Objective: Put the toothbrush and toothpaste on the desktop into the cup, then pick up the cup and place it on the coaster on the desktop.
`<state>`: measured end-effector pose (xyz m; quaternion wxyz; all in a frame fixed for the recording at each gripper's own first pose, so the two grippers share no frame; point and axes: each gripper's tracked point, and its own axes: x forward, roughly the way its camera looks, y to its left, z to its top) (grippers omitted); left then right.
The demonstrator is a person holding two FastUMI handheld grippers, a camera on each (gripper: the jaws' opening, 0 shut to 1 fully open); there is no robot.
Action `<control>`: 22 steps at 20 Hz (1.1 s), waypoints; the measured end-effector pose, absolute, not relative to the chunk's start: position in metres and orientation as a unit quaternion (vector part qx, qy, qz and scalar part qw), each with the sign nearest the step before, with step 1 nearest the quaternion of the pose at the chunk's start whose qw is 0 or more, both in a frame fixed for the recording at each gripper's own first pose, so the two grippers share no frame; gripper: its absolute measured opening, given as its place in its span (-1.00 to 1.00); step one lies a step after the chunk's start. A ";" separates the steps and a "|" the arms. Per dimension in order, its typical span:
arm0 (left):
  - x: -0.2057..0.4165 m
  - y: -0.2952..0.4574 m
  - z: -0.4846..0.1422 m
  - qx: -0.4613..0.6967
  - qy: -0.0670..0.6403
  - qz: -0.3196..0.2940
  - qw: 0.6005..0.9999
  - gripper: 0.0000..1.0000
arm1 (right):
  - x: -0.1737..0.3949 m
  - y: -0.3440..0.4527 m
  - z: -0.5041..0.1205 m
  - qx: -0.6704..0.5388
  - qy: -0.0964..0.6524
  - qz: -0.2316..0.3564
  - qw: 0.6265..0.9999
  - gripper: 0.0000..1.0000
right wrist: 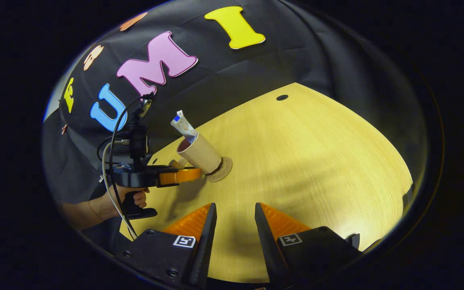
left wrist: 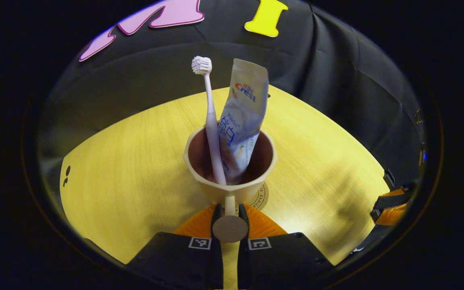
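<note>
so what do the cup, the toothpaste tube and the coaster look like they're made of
The cup looks like matte moulded plastic: beige outside, dull brown inside, with no glaze shine, though matte ceramic is possible. The toothpaste tube looks like soft laminated plastic film: printed, creased, flat-crimped at the top. The coaster under the cup looks like pale wood or cork, with a dark ring pattern that may be burned or printed.

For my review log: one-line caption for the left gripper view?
Left gripper shut on the cup handle, toothbrush and toothpaste inside, cup over the coaster.
</note>
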<state>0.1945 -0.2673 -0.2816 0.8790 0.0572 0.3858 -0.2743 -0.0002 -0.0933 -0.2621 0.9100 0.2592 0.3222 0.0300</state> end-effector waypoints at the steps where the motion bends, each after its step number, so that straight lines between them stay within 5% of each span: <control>1: 0.193 -0.270 -0.281 0.057 0.387 -0.276 0.878 -0.63 | -0.002 -0.097 -0.262 0.260 0.322 0.025 0.910 0.19; 10: 0.189 -0.276 -0.295 0.064 0.397 -0.275 0.873 -0.63 | 0.003 -0.100 -0.265 0.269 0.327 0.017 0.906 0.19; 16: 0.189 -0.275 -0.291 0.059 0.390 -0.279 0.875 -0.39 | 0.006 -0.099 -0.261 0.271 0.327 0.020 0.905 0.19; 19: 0.184 -0.273 -0.282 0.068 0.380 -0.286 0.877 -0.10 | 0.008 -0.097 -0.257 0.269 0.326 0.023 0.906 0.19; 22: 0.177 -0.259 -0.269 0.084 0.361 -0.277 0.886 0.41 | 0.011 -0.089 -0.251 0.266 0.324 0.029 0.907 0.19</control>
